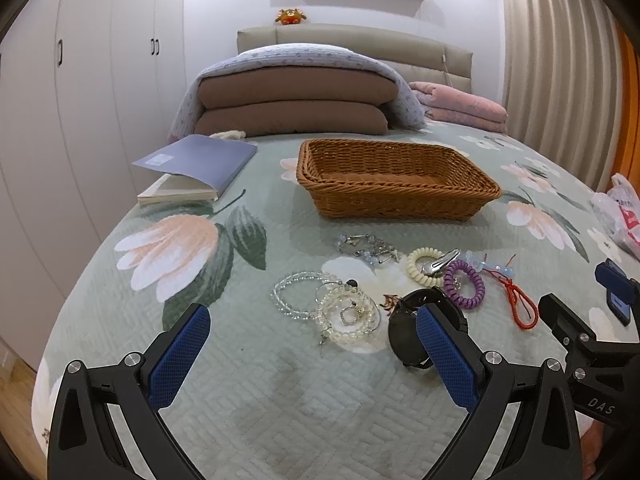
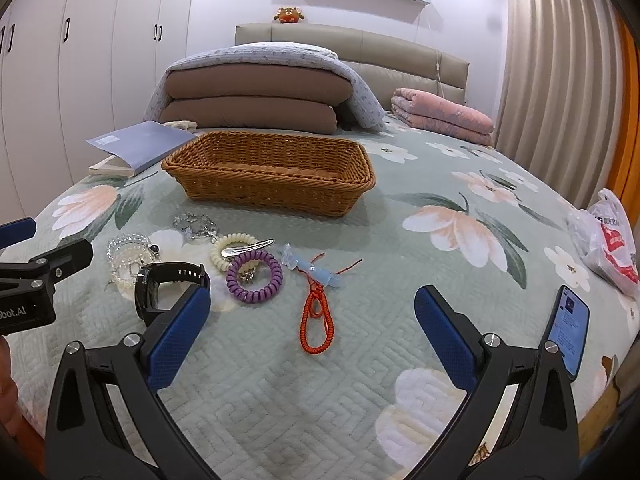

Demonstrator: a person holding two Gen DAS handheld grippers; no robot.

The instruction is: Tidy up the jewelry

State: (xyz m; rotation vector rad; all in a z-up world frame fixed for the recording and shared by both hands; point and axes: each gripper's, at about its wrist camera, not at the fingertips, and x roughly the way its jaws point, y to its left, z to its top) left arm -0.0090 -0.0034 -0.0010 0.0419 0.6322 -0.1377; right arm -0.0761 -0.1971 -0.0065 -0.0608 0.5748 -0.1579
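The left gripper (image 1: 312, 356) is spread wide, holding nothing, low in its frame over bare quilt (image 1: 280, 420). The right gripper (image 2: 312, 338) is spread wide too, holding nothing. Between its blue fingers (image 2: 180, 340) lies the red cord (image 2: 316, 320). The jewelry sits mid-frame: clear bead bracelets (image 1: 332, 308), a black watch (image 1: 404, 332), a purple coil band (image 1: 464, 284). The basket (image 1: 392, 200) stands behind them, well apart. A phone (image 2: 570, 330) lies at the lower right, near the bed's edge.

Empty wicker basket (image 1: 394, 184), clear bead bracelets (image 1: 336, 308), black watch (image 1: 416, 328), coil hair ties (image 1: 464, 284), red cord (image 1: 520, 304) before it
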